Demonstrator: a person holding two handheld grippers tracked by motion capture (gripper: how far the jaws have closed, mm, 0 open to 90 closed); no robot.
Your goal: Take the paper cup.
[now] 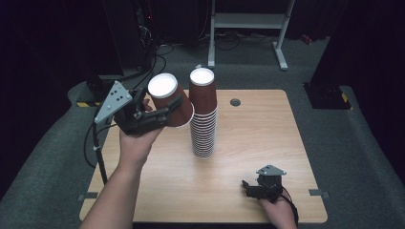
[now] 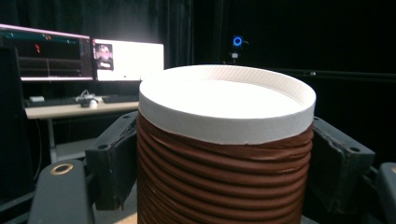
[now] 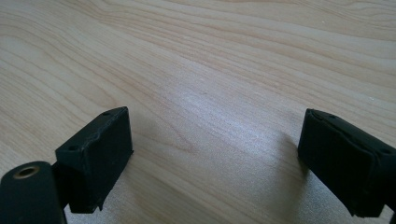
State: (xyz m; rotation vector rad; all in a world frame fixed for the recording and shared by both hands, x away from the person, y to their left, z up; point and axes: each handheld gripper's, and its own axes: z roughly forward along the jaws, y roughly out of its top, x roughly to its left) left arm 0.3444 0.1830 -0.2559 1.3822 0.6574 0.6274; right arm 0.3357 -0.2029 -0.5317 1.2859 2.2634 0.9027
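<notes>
Left tongs raised above the left part of the surface, clamped on a brown ribbed cup with its white bottom turned up toward the camera, tilted, open end facing the stack. Cup in the air, just left of the stack, its rim close to or touching the stack's upper part; contact hard to tell from above. In the left gripper view, cup squeezed between the two black jaws, one jaw flat against each ribbed side, white bottom disc on top; monitors and a desk far behind in the dark room. Stack of upside-down brown cups upright near the middle of the surface, white bottom of the topmost one up, many rims layered below. Right tongs low at the near right part of the surface, well apart from the stack, held by a hand at the bottom edge. In the right gripper view, jaws spread wide, bare pale wood between them, nothing gripped. Small grey grommet set in the surface near its far edge, right of the stack.
</notes>
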